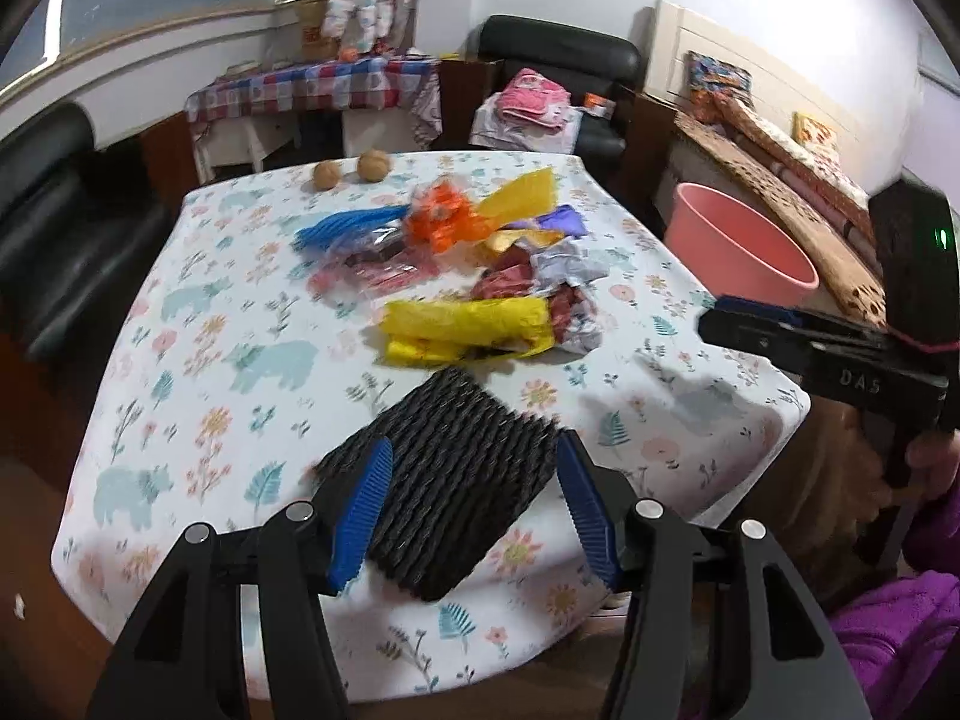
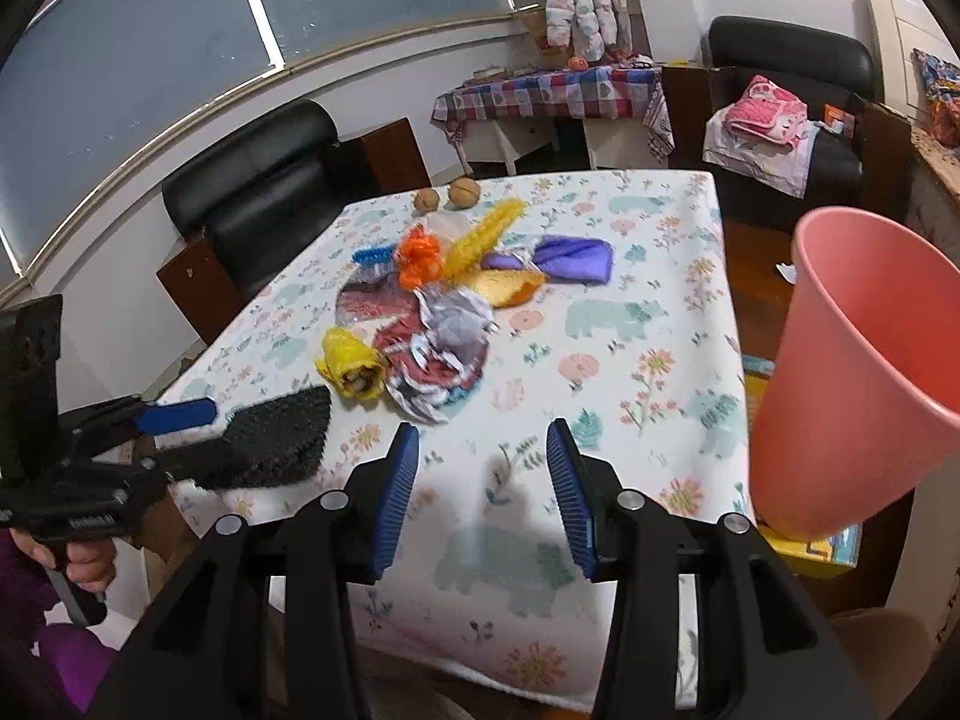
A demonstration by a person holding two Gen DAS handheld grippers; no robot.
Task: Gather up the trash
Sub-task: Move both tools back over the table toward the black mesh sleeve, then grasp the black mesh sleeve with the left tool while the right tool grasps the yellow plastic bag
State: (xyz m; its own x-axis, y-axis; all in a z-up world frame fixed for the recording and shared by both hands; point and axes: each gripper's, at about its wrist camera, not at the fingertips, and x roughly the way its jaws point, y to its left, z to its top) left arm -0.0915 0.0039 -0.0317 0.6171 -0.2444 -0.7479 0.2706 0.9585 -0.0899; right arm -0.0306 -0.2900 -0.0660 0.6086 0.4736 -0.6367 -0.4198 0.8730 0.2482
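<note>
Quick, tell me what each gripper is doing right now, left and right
Left gripper: open, its fingers either side of the black foam net; a grip cannot be told.
Right gripper: open, holding nothing, above the table.

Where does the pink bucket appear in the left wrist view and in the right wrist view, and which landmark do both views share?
Left wrist view: the pink bucket sits at the right, beyond the table's right edge, partly behind the right gripper.
Right wrist view: it fills the right edge, large and near, beside the table's right side.
Shared landmark: the two brown round things at the table's far edge.
</note>
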